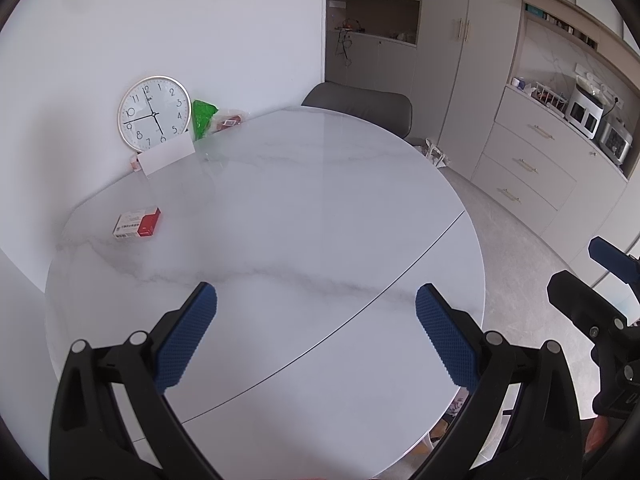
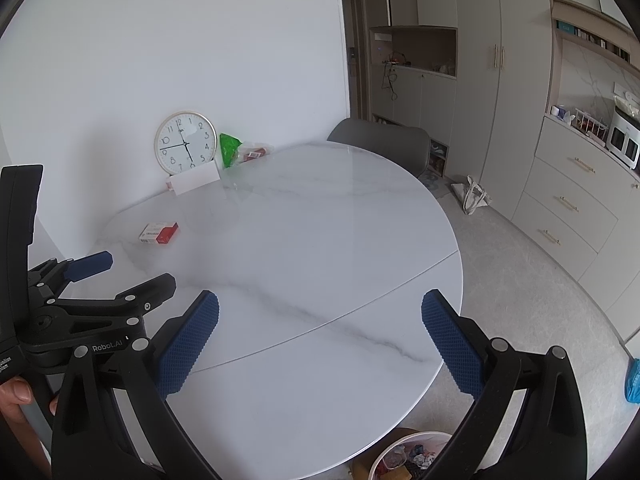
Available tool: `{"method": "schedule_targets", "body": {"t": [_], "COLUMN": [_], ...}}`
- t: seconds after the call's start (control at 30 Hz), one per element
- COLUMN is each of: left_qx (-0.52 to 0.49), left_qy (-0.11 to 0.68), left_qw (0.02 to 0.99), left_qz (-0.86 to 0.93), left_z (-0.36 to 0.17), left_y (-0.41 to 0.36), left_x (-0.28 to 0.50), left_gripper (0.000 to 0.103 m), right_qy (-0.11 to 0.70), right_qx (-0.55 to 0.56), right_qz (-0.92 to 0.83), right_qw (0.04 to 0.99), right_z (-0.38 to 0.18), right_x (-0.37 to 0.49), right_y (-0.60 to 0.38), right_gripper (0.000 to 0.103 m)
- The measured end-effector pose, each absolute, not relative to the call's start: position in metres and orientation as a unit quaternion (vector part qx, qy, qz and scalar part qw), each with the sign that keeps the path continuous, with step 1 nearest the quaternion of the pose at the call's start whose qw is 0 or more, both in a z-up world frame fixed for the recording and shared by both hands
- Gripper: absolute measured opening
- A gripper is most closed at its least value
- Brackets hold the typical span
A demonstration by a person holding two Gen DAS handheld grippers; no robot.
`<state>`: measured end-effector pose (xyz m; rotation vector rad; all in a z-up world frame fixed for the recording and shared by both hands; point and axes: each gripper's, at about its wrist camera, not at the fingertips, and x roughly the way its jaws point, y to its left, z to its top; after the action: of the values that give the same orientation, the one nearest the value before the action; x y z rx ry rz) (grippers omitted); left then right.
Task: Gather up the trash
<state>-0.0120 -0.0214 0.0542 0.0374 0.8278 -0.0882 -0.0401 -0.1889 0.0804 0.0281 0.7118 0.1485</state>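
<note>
Table [image 1: 304, 216]: one, round, white marble pattern, single seam running across the near part. Far-left edge set against white wall.

Hand-held grippers, two. Left hand-held gripper [image 1: 316, 334]: blue pads wide apart, nothing between, hovering over near table edge. Right hand-held gripper [image 2: 320, 338]: pads likewise spread wide, empty, over near edge. Each visible in the other's view, side by side, not touching. Fingertips of one hand [image 2: 16, 394] seen at lower left of right wrist view.

Items on table, counted:
- Small box [image 1: 138, 224], one, red and white, lying flat on left part of table, well apart from both grippers. Long axis roughly left-right with slight tilt; red end toward the right, white printed end toward the left.
- Green bag [image 1: 203, 118], one, crumpled, standing at far edge just right of clock.
- Clear wrapper with red contents [image 1: 231, 120], one, just beside green bag, far edge.
- White card [image 1: 168, 156], one, propped in front of clock.
- Clock [image 1: 154, 113], one, round, leaning on wall.

Chair [image 1: 360, 106], one, grey, behind far side of table.

Trash bin [image 2: 408, 456], one, white-rimmed, on floor under near right table edge; scraps inside, contents too small to identify.
</note>
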Motion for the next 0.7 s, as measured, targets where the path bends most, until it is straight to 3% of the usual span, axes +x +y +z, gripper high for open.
{"method": "schedule_targets", "body": {"t": [0.7], "left_qx": [0.018], "left_qy": [0.400], "left_qw": [0.916], "left_qz": [-0.038], "left_z": [0.0558], "left_y": [-0.0238], "left_x": [-0.0095], "left_gripper": [0.096], "right_qy": [0.351], "right_qx": [0.016], "right_qz": [0.071], "right_qw": [0.934], "right_z": [0.0778], "right_x": [-0.0416], "right_y": [-0.1915], "right_gripper": [0.101]}}
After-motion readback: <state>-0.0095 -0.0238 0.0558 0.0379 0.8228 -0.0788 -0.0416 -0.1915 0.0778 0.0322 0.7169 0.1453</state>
